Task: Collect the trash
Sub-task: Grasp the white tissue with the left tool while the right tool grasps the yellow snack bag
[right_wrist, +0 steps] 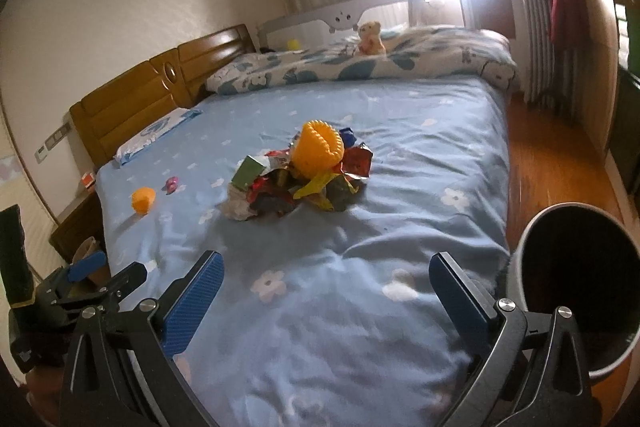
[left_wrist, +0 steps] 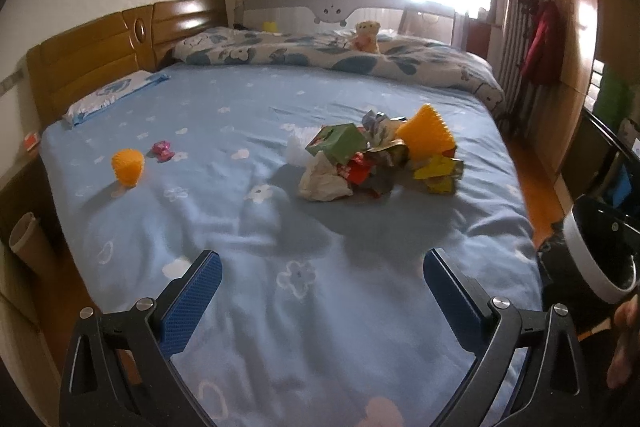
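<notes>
Both claws hung above the foot end of the bed (left_wrist: 224,131), each with its blue-padded fingers spread wide apart and gripping nothing. The left claw (left_wrist: 320,291) pointed across the blue flowered sheet toward the headboard side; the right claw (right_wrist: 326,293) did likewise from a spot nearer the bed's right edge, and in its view the left claw (right_wrist: 106,273) showed at the lower left corner.

The trash pile (left_wrist: 376,159) lay near the middle of the bed, a little toward the right edge: crumpled wrappers in red, yellow and silver, a green carton (left_wrist: 338,143), and a wad of pale paper (left_wrist: 322,181) on the side nearest the claws. An orange ridged cup (left_wrist: 426,135) lay tipped on top of the pile at its far right; from the right wrist its open mouth (right_wrist: 320,147) faced upward and toward the window.

Well apart from the pile, toward the headboard edge, a small orange cup (left_wrist: 128,165) stood upright on the sheet, with a small pink wrapper (left_wrist: 163,150) just beside it. A pillow (left_wrist: 116,95) rested against the wooden headboard (left_wrist: 100,59). A folded floral quilt (left_wrist: 340,57) ran along the far edge of the bed, with a teddy bear (left_wrist: 366,35) sitting on it.

A white-rimmed bin (right_wrist: 576,283) with a dark inside stood off the bed's right edge, close to the right claw.
</notes>
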### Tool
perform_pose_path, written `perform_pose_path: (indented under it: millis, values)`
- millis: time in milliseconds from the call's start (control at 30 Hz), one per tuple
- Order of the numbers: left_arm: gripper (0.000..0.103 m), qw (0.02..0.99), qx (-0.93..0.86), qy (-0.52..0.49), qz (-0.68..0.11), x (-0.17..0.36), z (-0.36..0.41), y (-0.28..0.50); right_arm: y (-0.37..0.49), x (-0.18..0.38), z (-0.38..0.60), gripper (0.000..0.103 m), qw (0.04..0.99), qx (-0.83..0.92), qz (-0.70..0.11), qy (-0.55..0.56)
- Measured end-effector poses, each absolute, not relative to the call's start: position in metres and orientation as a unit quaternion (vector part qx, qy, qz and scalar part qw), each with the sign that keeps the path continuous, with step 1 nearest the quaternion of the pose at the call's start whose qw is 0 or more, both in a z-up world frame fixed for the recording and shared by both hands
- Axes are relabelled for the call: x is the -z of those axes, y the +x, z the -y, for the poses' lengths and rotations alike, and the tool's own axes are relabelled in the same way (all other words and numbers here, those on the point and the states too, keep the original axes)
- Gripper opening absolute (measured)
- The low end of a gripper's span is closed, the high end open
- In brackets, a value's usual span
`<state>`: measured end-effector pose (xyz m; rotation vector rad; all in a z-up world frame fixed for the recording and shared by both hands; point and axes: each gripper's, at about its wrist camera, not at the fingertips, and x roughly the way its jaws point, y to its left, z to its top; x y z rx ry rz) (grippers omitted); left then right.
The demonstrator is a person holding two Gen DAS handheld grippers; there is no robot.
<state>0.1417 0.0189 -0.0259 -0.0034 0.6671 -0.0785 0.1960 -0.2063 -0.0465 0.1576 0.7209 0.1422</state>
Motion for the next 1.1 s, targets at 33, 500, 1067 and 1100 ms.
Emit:
perform_pose_path:
  millis: [33, 500, 1067, 1100]
  values:
    - [0.097, 0.943, 0.039, -0.002, -0.331, 0.027, -0.019, 0.150, 0.204, 0.049, 0.207, 0.101, 0.928, -0.070, -0.357, 0.080]
    - [0.090, 0.918, 0.052, -0.019, -0.394, 0.064, -0.035, 0.286, 0.313, 0.099, 0.205, 0.096, 0.901, -0.061, -0.418, 0.096]
    - [0.048, 0.885, 0.109, -0.061, -0.449, 0.117, -0.038, 0.396, 0.383, 0.147, 0.200, 0.077, 0.873, -0.074, -0.466, 0.129]
    - [0.047, 0.885, 0.110, -0.059, -0.449, 0.119, -0.036, 0.398, 0.383, 0.148, 0.199, 0.074, 0.872, -0.079, -0.465, 0.131]
